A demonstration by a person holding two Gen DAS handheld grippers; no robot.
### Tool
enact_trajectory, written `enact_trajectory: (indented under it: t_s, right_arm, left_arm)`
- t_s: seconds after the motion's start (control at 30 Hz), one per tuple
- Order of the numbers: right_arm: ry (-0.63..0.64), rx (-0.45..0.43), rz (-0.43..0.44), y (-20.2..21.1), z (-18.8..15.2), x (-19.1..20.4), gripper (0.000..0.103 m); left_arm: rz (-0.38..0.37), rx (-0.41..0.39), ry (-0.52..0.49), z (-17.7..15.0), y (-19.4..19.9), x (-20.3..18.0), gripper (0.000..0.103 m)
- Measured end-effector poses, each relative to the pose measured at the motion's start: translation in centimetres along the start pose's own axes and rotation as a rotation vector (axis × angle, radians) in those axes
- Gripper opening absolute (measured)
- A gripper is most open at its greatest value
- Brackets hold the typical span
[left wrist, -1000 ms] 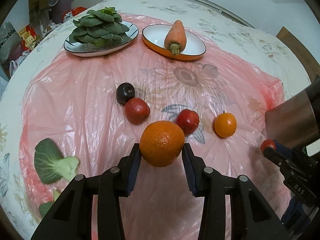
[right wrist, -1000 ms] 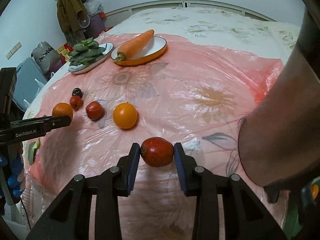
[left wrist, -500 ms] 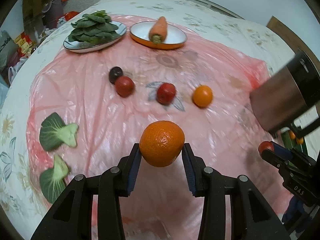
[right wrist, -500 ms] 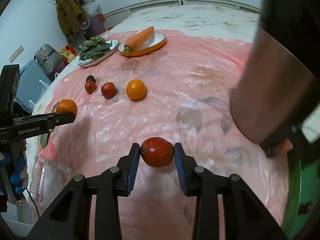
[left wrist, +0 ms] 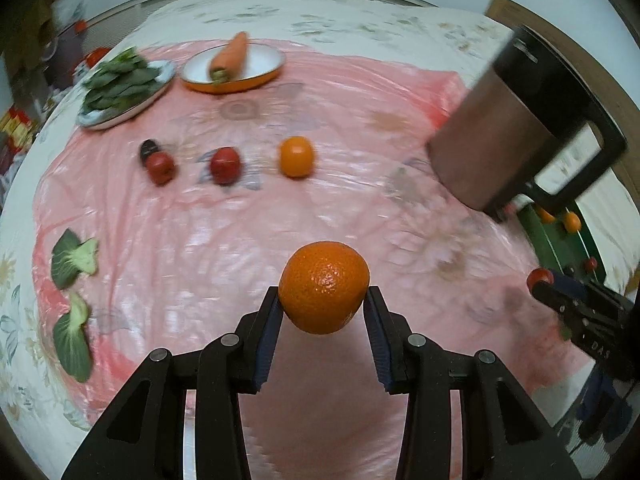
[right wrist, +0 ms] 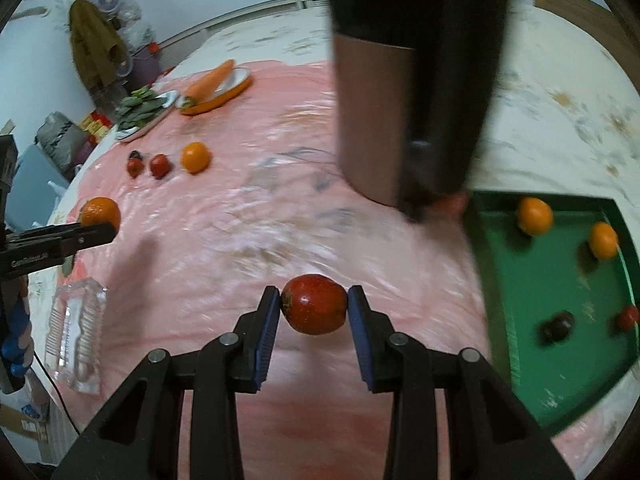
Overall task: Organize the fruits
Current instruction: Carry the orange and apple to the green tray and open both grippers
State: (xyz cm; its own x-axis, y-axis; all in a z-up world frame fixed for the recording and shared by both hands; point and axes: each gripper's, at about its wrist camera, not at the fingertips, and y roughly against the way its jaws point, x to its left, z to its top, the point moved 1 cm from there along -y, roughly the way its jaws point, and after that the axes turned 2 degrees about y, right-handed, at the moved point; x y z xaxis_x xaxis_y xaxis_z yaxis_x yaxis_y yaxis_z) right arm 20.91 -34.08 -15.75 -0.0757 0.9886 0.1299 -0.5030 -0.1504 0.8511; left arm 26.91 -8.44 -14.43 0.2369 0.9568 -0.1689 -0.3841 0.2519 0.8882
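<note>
My left gripper [left wrist: 323,312] is shut on an orange [left wrist: 324,286], held above the pink plastic sheet [left wrist: 224,240]. My right gripper [right wrist: 314,312] is shut on a red fruit [right wrist: 314,309] over the same sheet. A green tray [right wrist: 532,320] lies to the right, holding two orange fruits [right wrist: 535,215], a dark fruit [right wrist: 558,326] and a small red one [right wrist: 628,317]. On the sheet farther off remain an orange fruit [left wrist: 296,157], two red fruits [left wrist: 225,165] and a dark one [left wrist: 149,148]. The left gripper with its orange [right wrist: 100,211] shows at the left of the right wrist view.
A tall copper and black jug [right wrist: 400,80] stands beside the tray's far left corner. A plate of green leaves [left wrist: 124,88] and an orange dish with a carrot [left wrist: 232,64] sit at the back. Two loose green leaves [left wrist: 74,256] lie at left. A clear packet [right wrist: 76,336] lies near the front edge.
Both grippers have travelled toward the right with their fruits still gripped. The jug has grown larger in view and the green tray has come into sight on the right.
</note>
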Motion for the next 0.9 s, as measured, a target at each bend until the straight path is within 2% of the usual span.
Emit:
enact_trajectory:
  t_s: [0.5,0.9]
  right_arm:
    - [-0.176,-0.045,-0.164,5.3,-3.3,-13.0,0.059]
    - [-0.268,-0.039,-0.237,5.7,-5.5,-20.7,0.059]
  left_arm:
    - [-0.133,0.053,-0.244,-1.2,-2.3,-14.7,0.036]
    - [-0.231,0.059,-0.423,-0.6,-4.8,-26.0,0.036]
